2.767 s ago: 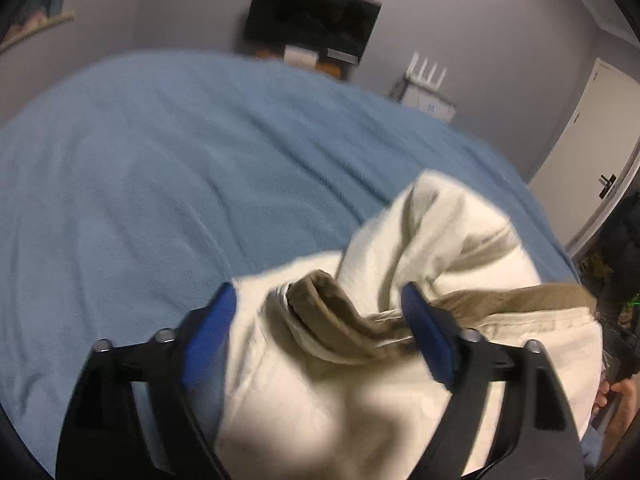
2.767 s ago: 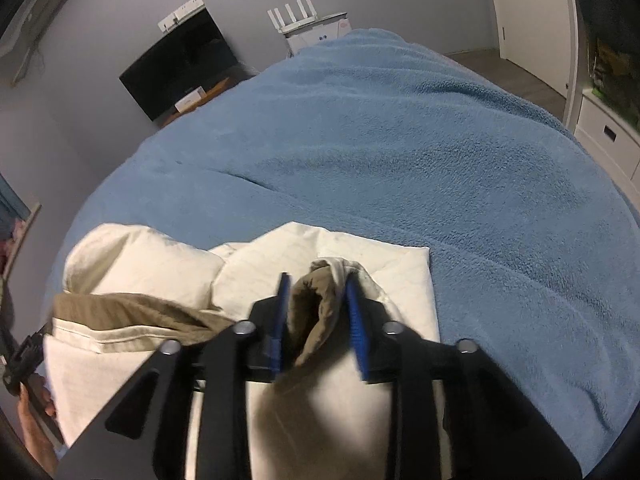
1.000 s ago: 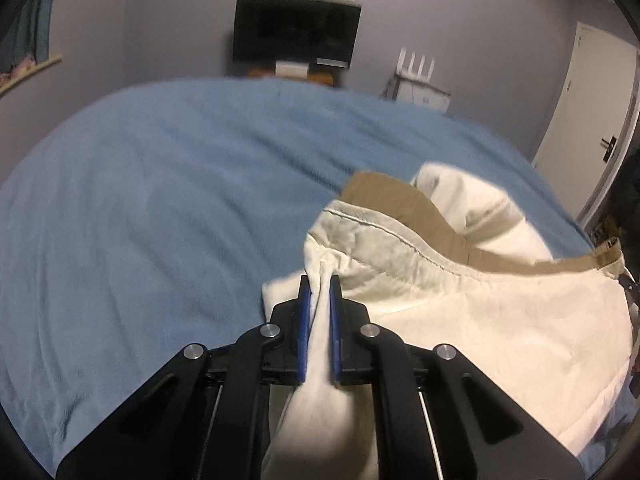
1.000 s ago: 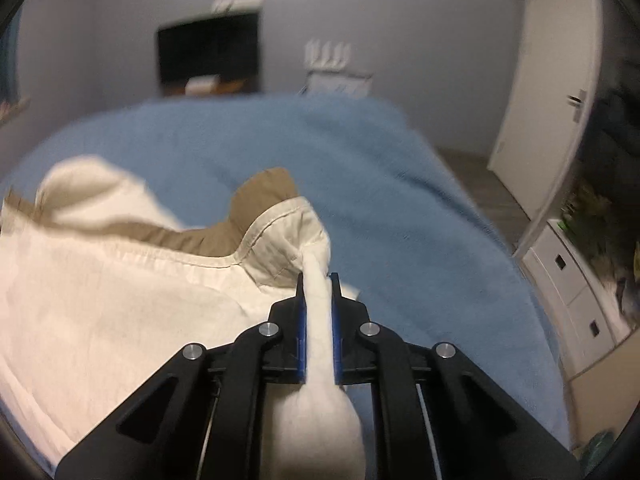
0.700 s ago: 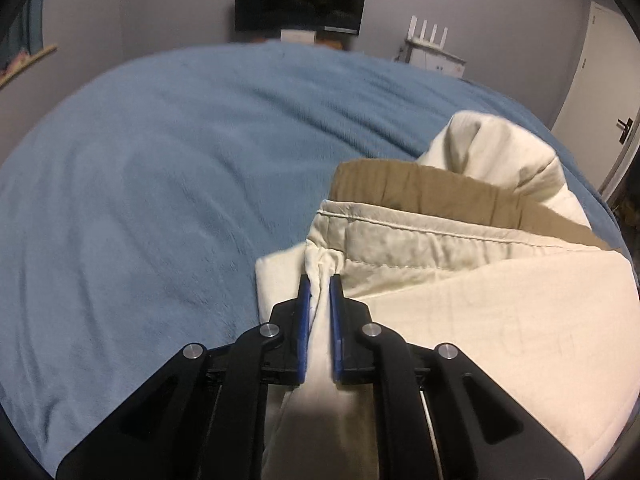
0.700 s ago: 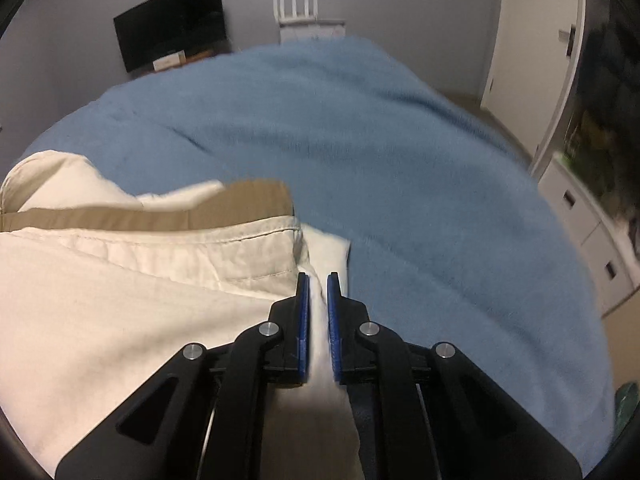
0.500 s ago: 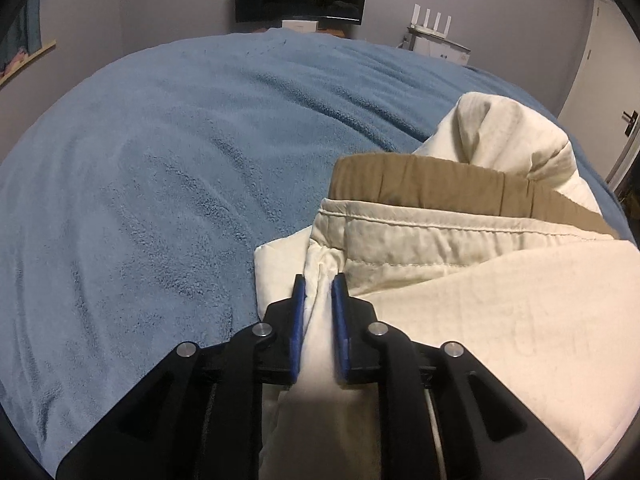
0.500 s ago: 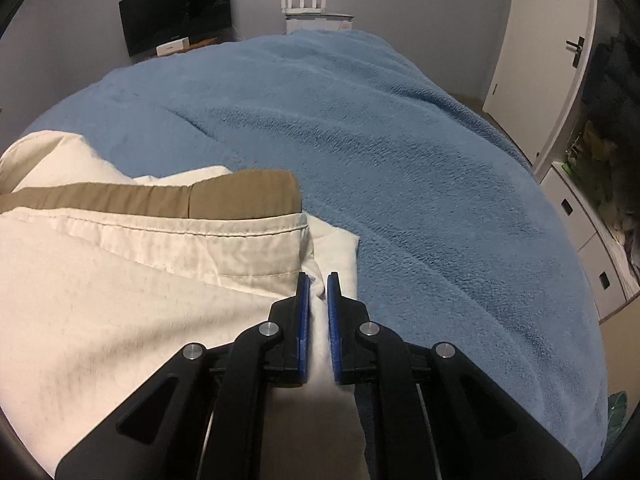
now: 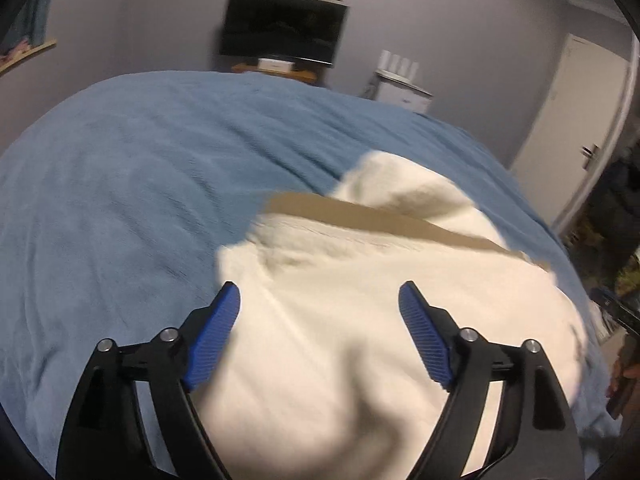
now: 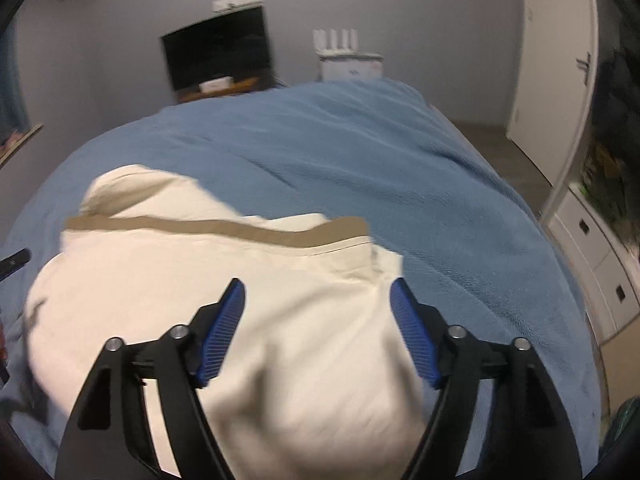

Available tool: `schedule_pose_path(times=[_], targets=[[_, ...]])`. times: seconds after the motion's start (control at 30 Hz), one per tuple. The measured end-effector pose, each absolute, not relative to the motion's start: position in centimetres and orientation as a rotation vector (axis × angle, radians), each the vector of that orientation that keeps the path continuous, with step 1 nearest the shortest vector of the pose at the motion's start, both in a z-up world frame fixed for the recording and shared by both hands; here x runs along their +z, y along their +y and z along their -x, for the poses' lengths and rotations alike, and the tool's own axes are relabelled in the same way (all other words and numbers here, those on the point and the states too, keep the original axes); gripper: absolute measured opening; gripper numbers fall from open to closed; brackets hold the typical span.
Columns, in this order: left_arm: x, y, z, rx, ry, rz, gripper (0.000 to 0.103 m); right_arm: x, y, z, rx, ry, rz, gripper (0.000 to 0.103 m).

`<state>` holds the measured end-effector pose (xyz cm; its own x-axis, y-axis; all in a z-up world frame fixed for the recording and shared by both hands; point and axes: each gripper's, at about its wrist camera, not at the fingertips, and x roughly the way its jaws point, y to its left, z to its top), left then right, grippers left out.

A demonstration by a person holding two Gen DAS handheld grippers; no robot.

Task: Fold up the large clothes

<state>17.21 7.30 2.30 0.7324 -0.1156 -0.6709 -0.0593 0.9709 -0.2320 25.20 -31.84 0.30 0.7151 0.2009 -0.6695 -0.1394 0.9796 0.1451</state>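
A cream garment (image 9: 360, 280) with a tan band (image 9: 380, 220) across its far edge lies folded on the blue bed cover (image 9: 120, 180). My left gripper (image 9: 320, 304) hovers over the garment's left near corner, its jaws opening wide, pads clear of the cloth. In the right wrist view the same cream garment (image 10: 200, 280) and its tan band (image 10: 240, 228) lie below my right gripper (image 10: 316, 300). That gripper is over the right near corner, jaws opening, nothing pressed between its blue pads (image 10: 412, 332).
A dark screen (image 9: 280, 28) hangs on the grey wall beyond the bed, with a white unit (image 9: 402, 90) beside it. A white door (image 10: 548, 60) and white drawers (image 10: 592, 248) stand to the right. A hand with a dark object (image 9: 624, 376) shows at the left view's right edge.
Both grippers were shut on the garment's near corners; now both have let go and stand wide. Both have pulled back a little and the cloth lies flat.
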Motion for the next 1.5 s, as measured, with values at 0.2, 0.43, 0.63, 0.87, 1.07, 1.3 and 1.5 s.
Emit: schedule_pose_path(times=[0.2, 0.43, 0.63, 0.87, 1.07, 1.3, 1.5], targets=[[1.6, 0.5, -13.9, -0.102, 0.83, 0.133, 0.084, -0.4, -28.5, -20.0, 0.294, 0.822, -0.087, 0.075], [-0.4, -3.6, -10.1, -0.154, 0.925, 0.091, 0.084, -2.6, -25.6, -15.6, 0.346, 0.897, -0.018, 0.075], [-2.6, -5.9, -10.3, -0.126, 1.001, -0.037, 0.091, -5.3, -25.0, -16.1, 0.323, 0.972, 0.005, 0.075], [-2.4, -6.3, -14.3, -0.121, 0.983, -0.031, 0.097, -5.3, -23.2, -20.3, 0.324, 0.916, 0.036, 0.082], [-2.7, -5.7, -20.2, -0.106, 1.017, -0.028, 0.097, -4.9, -22.6, -25.6, 0.335, 0.93, -0.002, 0.082], [-3.4, -4.9, -26.6, -0.102, 1.055, -0.031, 0.098, -5.3, -20.9, -31.5, 0.328, 0.961, 0.035, 0.085], [-2.9, -3.4, -30.3, -0.043, 1.052, 0.002, 0.098, -5.7, -20.6, -36.4, 0.333, 1.015, -0.007, 0.085]])
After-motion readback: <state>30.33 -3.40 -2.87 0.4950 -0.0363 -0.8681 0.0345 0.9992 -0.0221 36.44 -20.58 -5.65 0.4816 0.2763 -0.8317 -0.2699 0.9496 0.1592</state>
